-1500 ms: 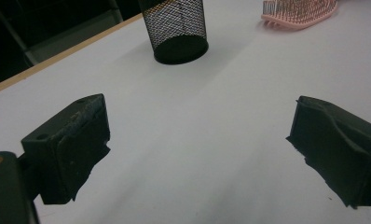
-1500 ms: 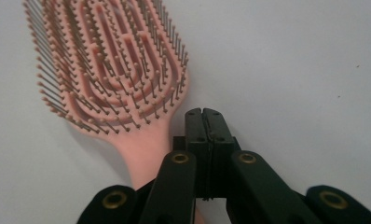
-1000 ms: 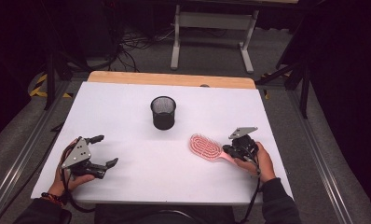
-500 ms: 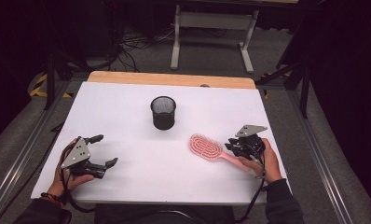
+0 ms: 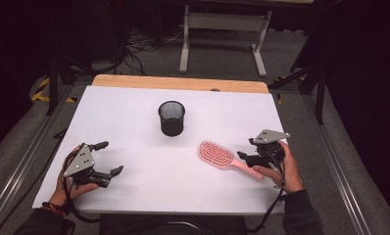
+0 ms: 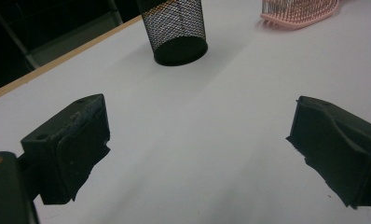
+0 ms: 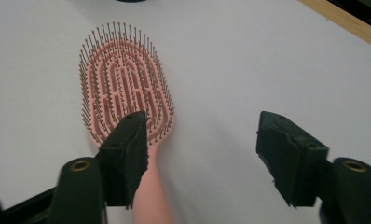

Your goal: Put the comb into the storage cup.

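Right gripper (image 7: 200, 158): you held its jaws wide over the pink plastic bristle hairbrush (image 7: 125, 88) handle near the bench's right edge, likely lining up a grasp.
Left gripper (image 6: 197, 149): wide, empty, idle near the front-left corner.
Black mesh cup (image 5: 172, 117): upright mid-bench.

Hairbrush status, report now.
Left gripper open, nothing between jaws. Right gripper open over pink hairbrush handle, not gripping. Brush flat, bristles up. Mesh cup upright, apart.

Bright white table (image 5: 134, 117), dark surroundings, soft grainy focus.
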